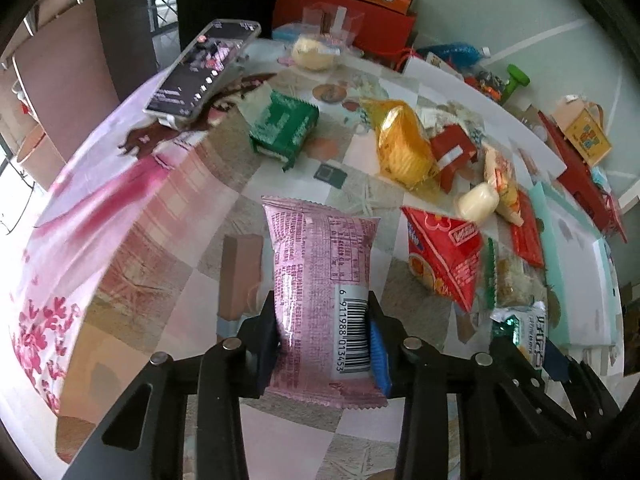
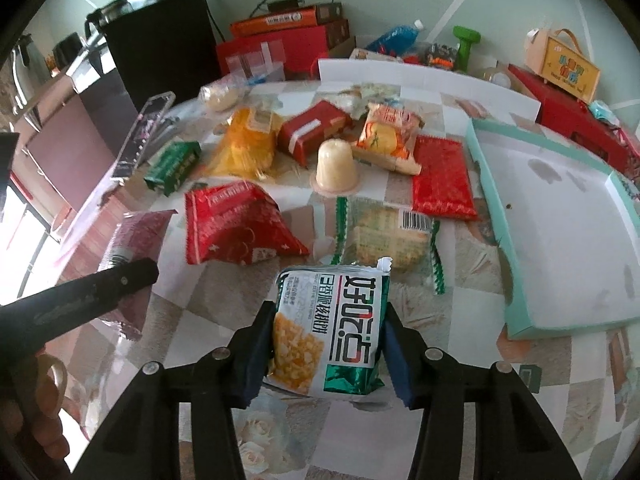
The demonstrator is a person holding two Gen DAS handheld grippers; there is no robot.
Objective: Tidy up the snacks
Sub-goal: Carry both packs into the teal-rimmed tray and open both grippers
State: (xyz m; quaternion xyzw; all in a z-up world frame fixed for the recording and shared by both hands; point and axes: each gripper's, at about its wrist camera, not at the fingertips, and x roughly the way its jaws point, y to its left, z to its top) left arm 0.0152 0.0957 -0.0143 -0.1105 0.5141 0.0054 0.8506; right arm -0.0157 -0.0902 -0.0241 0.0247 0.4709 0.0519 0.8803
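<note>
Holding one snack in each tool, you are at the lift-and-carry step. Your left tool [image 1: 324, 334] is clamped narrow on the pink barcode packet [image 1: 320, 280], its far end poking past the fingers above the counter [image 1: 192, 208]. Your right tool [image 2: 326, 350] pinches the white-and-green cracker pack [image 2: 332, 332] at a wider set. Next, I judge, you carry both to the teal box lid [image 2: 560, 216] beyond, passing the red triangular bag [image 2: 236, 224] and jelly cup [image 2: 335, 166].
</note>
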